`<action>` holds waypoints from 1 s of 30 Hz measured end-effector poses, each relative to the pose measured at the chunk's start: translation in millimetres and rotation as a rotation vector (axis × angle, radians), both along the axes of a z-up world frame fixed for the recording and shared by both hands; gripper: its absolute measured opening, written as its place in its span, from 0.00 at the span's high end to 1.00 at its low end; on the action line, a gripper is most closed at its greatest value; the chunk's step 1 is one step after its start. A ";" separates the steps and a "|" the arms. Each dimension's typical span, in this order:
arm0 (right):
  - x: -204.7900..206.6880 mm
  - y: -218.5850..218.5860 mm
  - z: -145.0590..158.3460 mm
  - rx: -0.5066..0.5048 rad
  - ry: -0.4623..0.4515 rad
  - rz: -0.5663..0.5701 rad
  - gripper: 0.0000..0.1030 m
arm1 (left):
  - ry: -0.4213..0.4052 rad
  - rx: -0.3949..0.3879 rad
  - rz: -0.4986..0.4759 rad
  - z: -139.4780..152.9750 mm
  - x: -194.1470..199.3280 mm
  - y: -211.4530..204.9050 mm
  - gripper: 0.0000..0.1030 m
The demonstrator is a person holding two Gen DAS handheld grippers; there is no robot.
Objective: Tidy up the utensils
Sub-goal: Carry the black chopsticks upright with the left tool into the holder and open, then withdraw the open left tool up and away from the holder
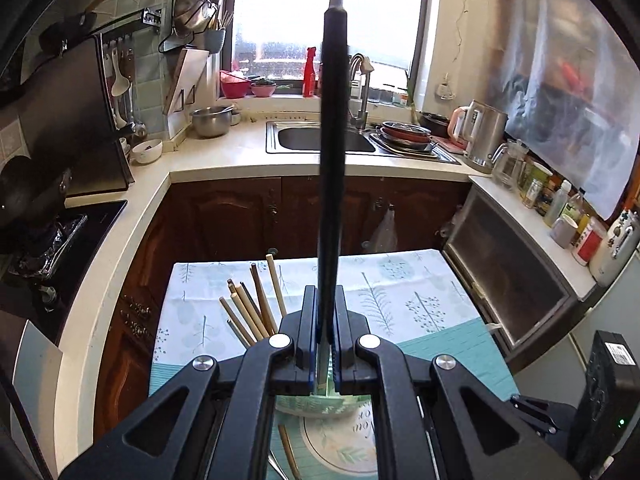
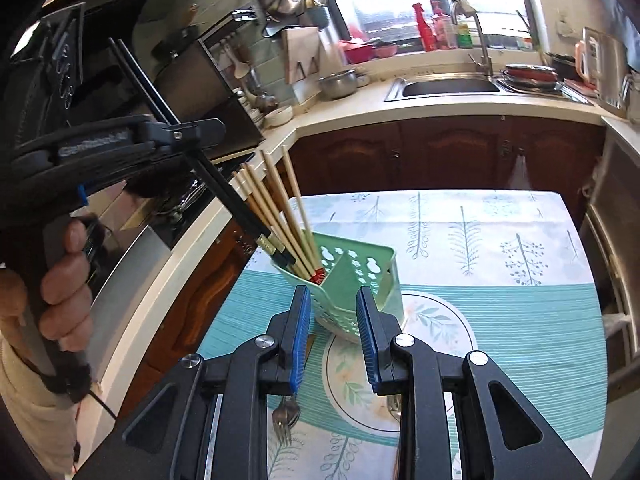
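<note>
Risks snagging: left gripper [image 2: 200,136], upper left of the right view, clamped on black chopsticks [image 2: 224,188] whose tips crowd wooden chopsticks [image 2: 280,216] at the green holder [image 2: 360,280], centre bench [image 2: 520,320]; right gripper [image 2: 334,336] agape, empty.
</note>
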State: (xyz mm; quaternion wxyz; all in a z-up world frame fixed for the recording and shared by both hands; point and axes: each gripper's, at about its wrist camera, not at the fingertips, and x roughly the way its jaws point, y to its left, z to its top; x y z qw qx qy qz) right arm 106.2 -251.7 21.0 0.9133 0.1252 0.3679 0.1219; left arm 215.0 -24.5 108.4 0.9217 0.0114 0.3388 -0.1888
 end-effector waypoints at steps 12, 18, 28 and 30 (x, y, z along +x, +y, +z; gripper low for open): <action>25.2 3.7 -57.7 -0.014 0.074 0.003 0.76 | 0.145 0.012 0.049 -81.6 47.4 -3.5 0.77; 27.1 3.6 -68.6 -0.008 0.095 0.000 0.76 | 0.165 -0.015 0.044 -87.2 35.4 5.0 0.60; 17.3 12.7 -84.4 -0.012 0.130 0.031 0.76 | 0.223 -0.041 0.023 -76.4 -21.0 35.7 0.58; 11.4 15.4 -89.6 -0.007 0.140 0.040 0.76 | 0.245 -0.062 0.019 -79.9 -34.7 46.1 0.58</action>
